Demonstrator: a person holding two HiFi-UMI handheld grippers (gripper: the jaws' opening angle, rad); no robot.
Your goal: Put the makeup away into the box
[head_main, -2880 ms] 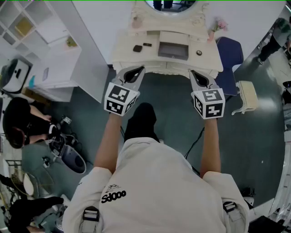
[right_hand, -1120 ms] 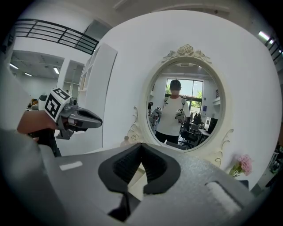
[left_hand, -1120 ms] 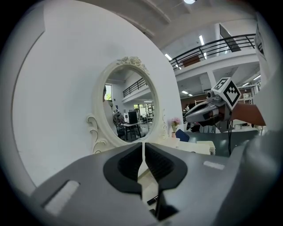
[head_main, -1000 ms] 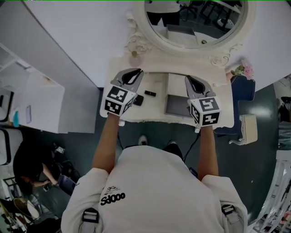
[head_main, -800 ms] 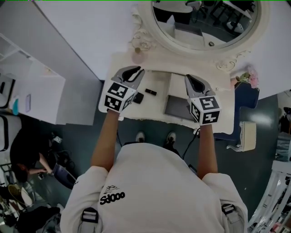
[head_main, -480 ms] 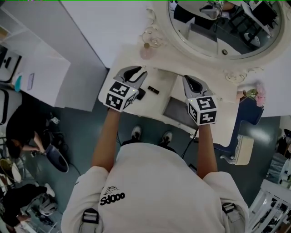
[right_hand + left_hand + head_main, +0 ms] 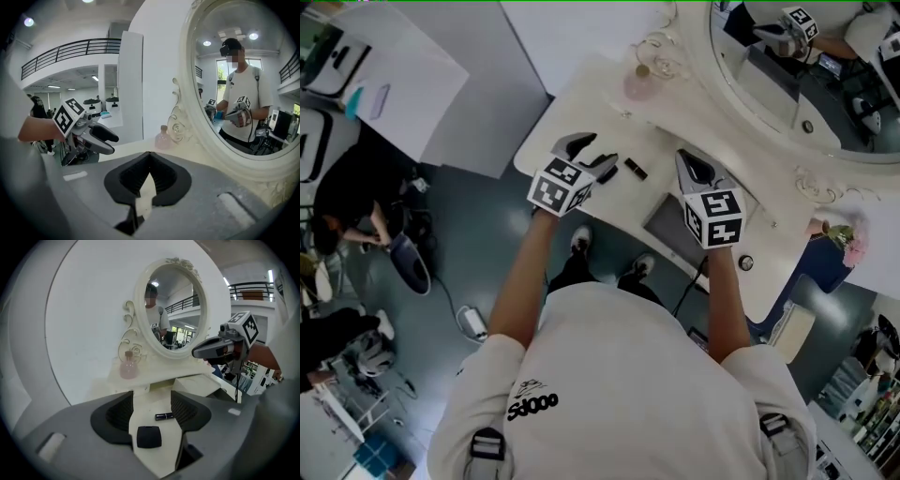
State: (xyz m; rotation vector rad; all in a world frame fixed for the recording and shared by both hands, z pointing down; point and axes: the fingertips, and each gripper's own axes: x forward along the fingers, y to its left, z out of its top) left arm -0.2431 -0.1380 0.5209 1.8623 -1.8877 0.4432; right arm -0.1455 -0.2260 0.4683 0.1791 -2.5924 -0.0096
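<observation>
Makeup lies loose on the cream dressing table [image 7: 581,98], not yet in the box: a black square compact [image 7: 149,436] shows in the gap between the jaws of the left gripper [image 7: 152,400], a black lipstick tube [image 7: 164,416] lies just beyond it at 1 o'clock, and the open grey-lined box [image 7: 666,223] stands at 4 o'clock of that gripper in the head view. The left gripper's jaws have just been opening and stand wide apart, framing the compact without touching it, which suggests preparation for a pick. The right gripper [image 7: 690,162] has its jaws fully together on nothing and hangs beside the box, probably in reserve.
</observation>
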